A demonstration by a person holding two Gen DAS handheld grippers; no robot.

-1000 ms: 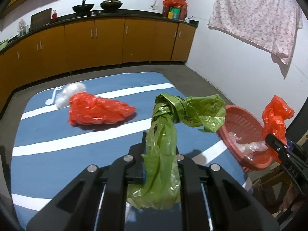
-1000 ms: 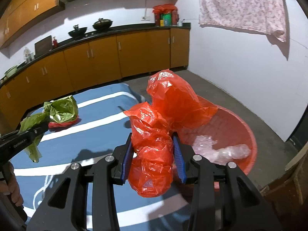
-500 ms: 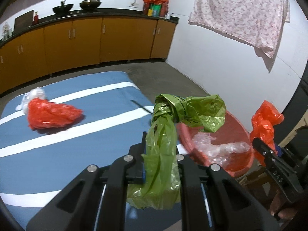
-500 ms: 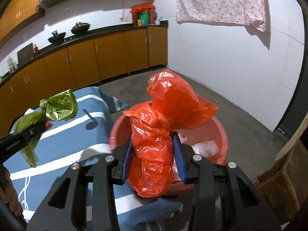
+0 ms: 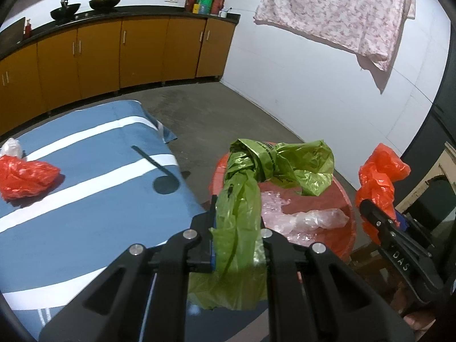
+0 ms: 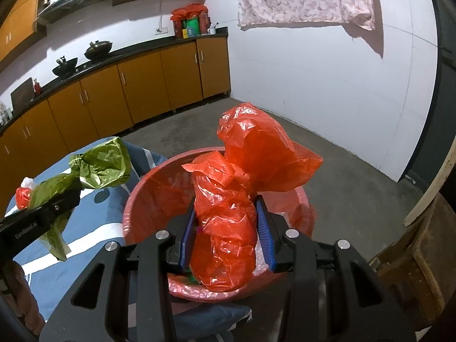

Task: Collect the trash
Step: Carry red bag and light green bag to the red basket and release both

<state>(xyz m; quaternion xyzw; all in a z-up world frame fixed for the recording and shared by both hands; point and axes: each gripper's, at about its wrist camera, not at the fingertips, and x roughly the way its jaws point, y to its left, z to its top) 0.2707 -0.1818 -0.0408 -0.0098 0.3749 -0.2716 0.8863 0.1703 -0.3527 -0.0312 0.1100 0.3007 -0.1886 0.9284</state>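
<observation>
Crumpled green bag (image 5: 239, 213) and red bag (image 6: 228, 216) (both clamped) above red basin (image 6: 148, 193).

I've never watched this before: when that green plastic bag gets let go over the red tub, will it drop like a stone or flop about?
Probably flop. The green plastic bag droops limply on both sides of the left hand-held gripper, so it looks soft and thin. It seems light, likely drifting down into the red tub. Its crinkled film might cling to the pads.

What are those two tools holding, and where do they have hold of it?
The left tool pinches the green plastic bag around its bunched lower part. The right tool clamps the red plastic bag around its crumpled middle.
</observation>
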